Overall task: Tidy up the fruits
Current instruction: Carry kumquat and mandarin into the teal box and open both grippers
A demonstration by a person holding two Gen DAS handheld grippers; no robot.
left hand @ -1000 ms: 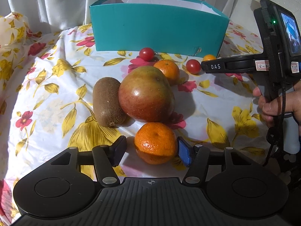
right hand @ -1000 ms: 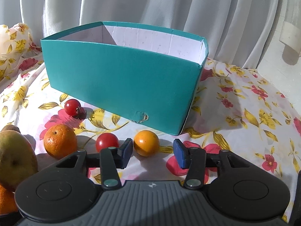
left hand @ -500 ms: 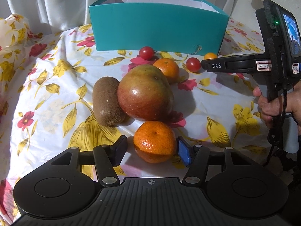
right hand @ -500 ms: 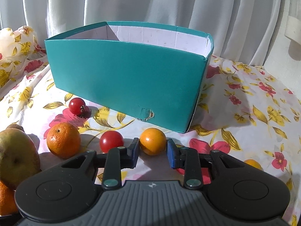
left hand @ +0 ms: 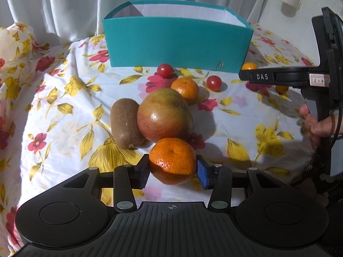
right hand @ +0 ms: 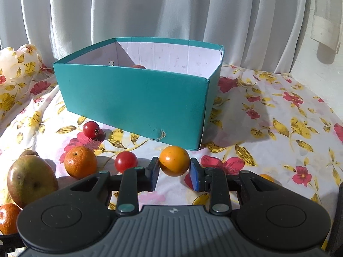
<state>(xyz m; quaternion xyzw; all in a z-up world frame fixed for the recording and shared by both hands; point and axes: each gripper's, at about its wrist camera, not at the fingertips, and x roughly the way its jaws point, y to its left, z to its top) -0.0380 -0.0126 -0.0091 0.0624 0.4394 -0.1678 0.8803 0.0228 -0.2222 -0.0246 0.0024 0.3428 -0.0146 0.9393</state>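
Observation:
My left gripper (left hand: 172, 171) is shut on a mandarin (left hand: 172, 162) and holds it just above the flowered cloth. Beyond it lie a mango (left hand: 164, 114), a kiwi (left hand: 125, 123), a second mandarin (left hand: 185, 88) and two cherry tomatoes (left hand: 164, 70) (left hand: 214, 82). My right gripper (right hand: 174, 174) is shut on a small orange fruit (right hand: 174, 160), lifted in front of the teal box (right hand: 137, 100). A red fruit (right hand: 139, 66) peeks above the box wall inside. The right gripper also shows in the left wrist view (left hand: 243, 75) with the small orange fruit (left hand: 248, 66) at its tip.
A white curtain (right hand: 171, 10) hangs behind the box. Another small orange fruit (right hand: 267, 177) lies on the cloth at the right, half hidden by my right gripper. The cloth (left hand: 53, 98) bunches up at the far left. A hand (left hand: 317, 124) holds the right gripper's handle.
Both grippers have closed on their fruits and lifted them. The right one has risen enough that the inside of the box now shows.

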